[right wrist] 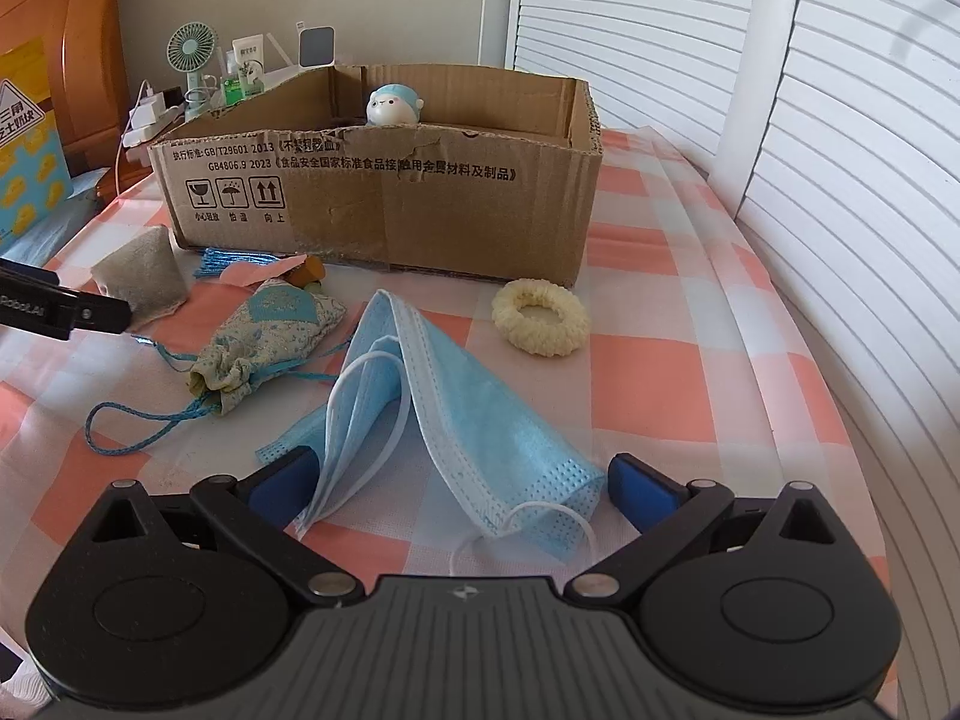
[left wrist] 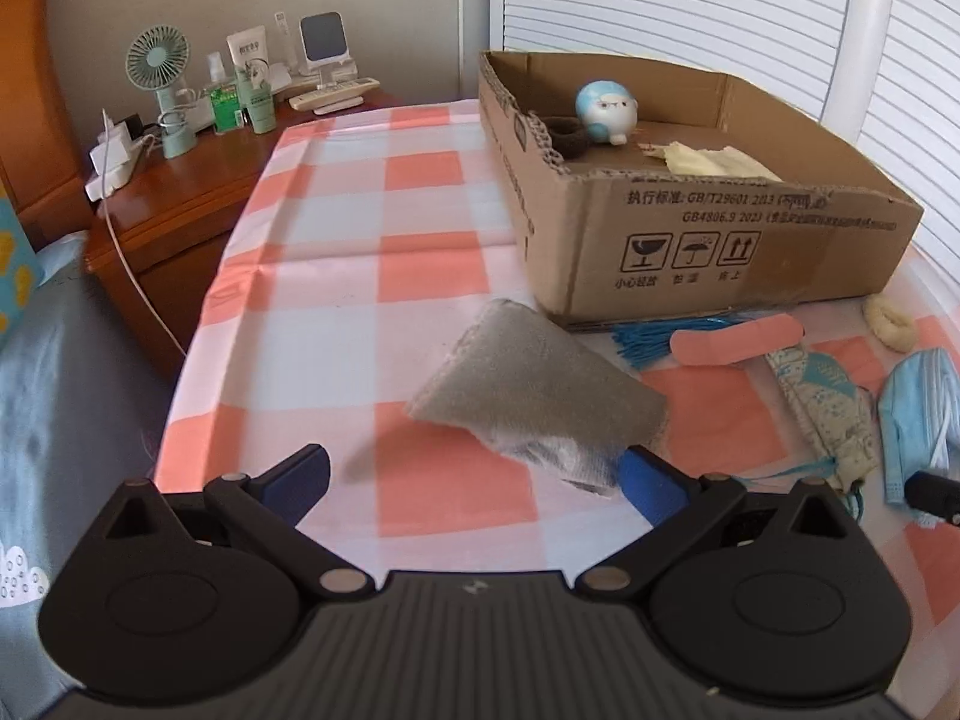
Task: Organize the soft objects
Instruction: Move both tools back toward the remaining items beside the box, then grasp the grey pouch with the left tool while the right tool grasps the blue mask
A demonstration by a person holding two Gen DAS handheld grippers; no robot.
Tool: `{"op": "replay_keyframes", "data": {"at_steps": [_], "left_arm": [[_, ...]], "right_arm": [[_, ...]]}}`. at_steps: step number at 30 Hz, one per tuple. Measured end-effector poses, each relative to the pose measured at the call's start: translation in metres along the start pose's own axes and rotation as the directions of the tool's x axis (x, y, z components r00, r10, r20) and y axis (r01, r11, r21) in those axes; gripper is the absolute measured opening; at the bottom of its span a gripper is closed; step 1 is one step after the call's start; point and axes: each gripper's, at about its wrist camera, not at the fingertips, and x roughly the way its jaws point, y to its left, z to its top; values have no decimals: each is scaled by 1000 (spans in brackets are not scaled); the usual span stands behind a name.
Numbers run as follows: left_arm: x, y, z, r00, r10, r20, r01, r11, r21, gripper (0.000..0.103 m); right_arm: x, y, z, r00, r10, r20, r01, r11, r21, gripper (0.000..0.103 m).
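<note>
My left gripper [left wrist: 478,483] is open just above the checked cloth. A grey fabric pad [left wrist: 534,390] lies ahead of it, its near corner against the right fingertip. My right gripper [right wrist: 463,491] is open too, with a crumpled blue face mask [right wrist: 438,408] lying between its fingers. A floral drawstring pouch [right wrist: 270,336], a cream scrunchie [right wrist: 540,316], a blue tassel [left wrist: 642,339] and a pink plaster [left wrist: 738,339] lie in front of the cardboard box [left wrist: 690,228]. Inside the box are a blue-and-white plush [left wrist: 606,111], a dark hair tie [left wrist: 567,135] and a yellow cloth [left wrist: 714,162].
A wooden nightstand [left wrist: 180,192] at the far left carries a small fan [left wrist: 159,60], bottles and a charger with a white cable. White louvred doors [right wrist: 810,150] close off the right side. Blue bedding [left wrist: 60,390] borders the cloth's left edge.
</note>
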Motion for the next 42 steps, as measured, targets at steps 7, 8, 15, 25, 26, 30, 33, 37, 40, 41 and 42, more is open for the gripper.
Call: {"op": "replay_keyframes", "data": {"at_steps": [7, 8, 15, 25, 26, 30, 33, 37, 40, 41, 42], "left_arm": [[7, -13, 5, 998, -65, -5, 65, 996, 54, 102], [9, -14, 5, 997, -72, -11, 72, 997, 38, 102], [16, -27, 14, 987, -158, 3, 158, 987, 29, 102], [22, -23, 14, 999, -44, 0, 44, 999, 4, 102], [20, -19, 12, 1000, -31, 0, 31, 999, -6, 102], [12, 0, 4, 1000, 22, -10, -23, 998, -59, 102], [8, 4, 4, 999, 42, -9, -43, 996, -83, 102], [9, -3, 10, 999, 26, 31, -23, 996, -85, 100], [16, -10, 14, 999, 20, 39, -17, 997, -78, 88], [19, -12, 15, 999, 20, 35, -18, 997, -77, 83], [20, -13, 16, 999, 21, 40, -18, 997, -78, 83]], "right_arm": [[-2, 0, -2, 1000, -4, 11, 4, 1000, 0, 103], [-2, 0, -2, 1000, -3, 12, 3, 1000, 0, 103], [-3, 1, -3, 1000, -2, 16, 2, 1000, -1, 103], [-4, 1, -5, 1000, 1, 31, -1, 1000, -5, 103], [-4, 1, -5, 1000, 2, 30, -2, 1000, -6, 103], [-5, 1, -6, 999, -1, 37, 1, 1000, -5, 103], [-6, 2, -7, 999, -9, 44, 9, 1000, 1, 103], [-6, 3, -8, 999, -9, 48, 9, 1000, 1, 103], [-7, 2, -9, 999, -1, 54, 2, 1000, -12, 103], [-7, 2, -9, 998, 3, 56, -2, 1000, -15, 103], [-7, 2, -9, 998, 8, 58, -7, 1000, -21, 103]]}}
